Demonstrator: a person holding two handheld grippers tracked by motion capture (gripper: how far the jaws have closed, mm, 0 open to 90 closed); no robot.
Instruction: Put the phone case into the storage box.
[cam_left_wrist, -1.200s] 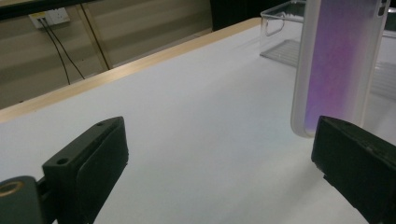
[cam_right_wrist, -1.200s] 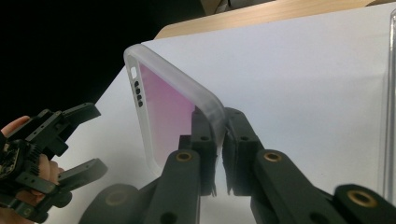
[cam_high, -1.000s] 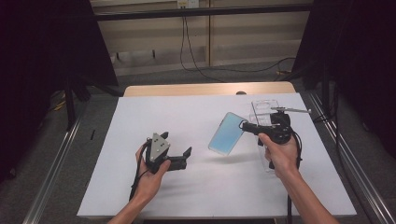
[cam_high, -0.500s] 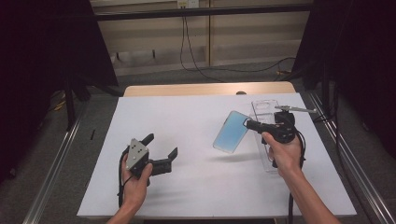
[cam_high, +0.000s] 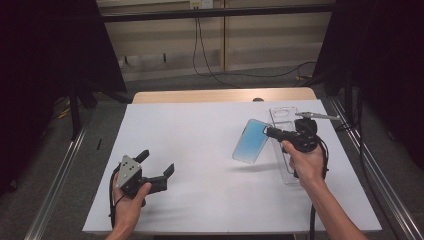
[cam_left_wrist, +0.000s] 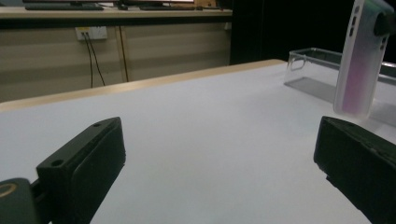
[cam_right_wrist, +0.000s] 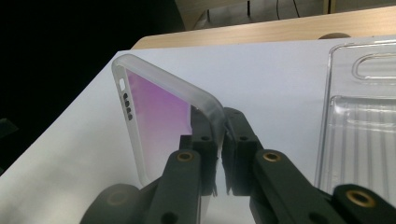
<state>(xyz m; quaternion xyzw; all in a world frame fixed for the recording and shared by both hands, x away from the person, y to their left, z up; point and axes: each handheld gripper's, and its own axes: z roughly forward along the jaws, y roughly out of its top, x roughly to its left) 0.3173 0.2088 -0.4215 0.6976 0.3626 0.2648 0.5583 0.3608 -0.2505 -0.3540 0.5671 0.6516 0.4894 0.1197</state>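
Observation:
A translucent phone case (cam_high: 251, 141) with a blue-to-pink tint hangs tilted above the white table top (cam_high: 200, 140), right of centre. My right gripper (cam_high: 266, 131) is shut on the case's edge. In the right gripper view the jaws (cam_right_wrist: 217, 116) pinch the frosted rim of the case (cam_right_wrist: 159, 112). My left gripper (cam_high: 157, 162) is open near the front left of the table, with nothing between its jaws. In the left gripper view the wide-apart jaws (cam_left_wrist: 217, 135) face the case (cam_left_wrist: 362, 60) across bare table.
A clear plastic tray (cam_high: 280, 114) lies flat on the table under and behind my right hand; it shows as the tray (cam_right_wrist: 359, 116) and the tray (cam_left_wrist: 310, 63) in the gripper views. The wooden table edge (cam_high: 220, 95) runs along the back. Metal rails flank both sides.
My left hand has moved left and toward the front edge with its gripper still open. The right gripper keeps its hold on the case in nearly the same place.

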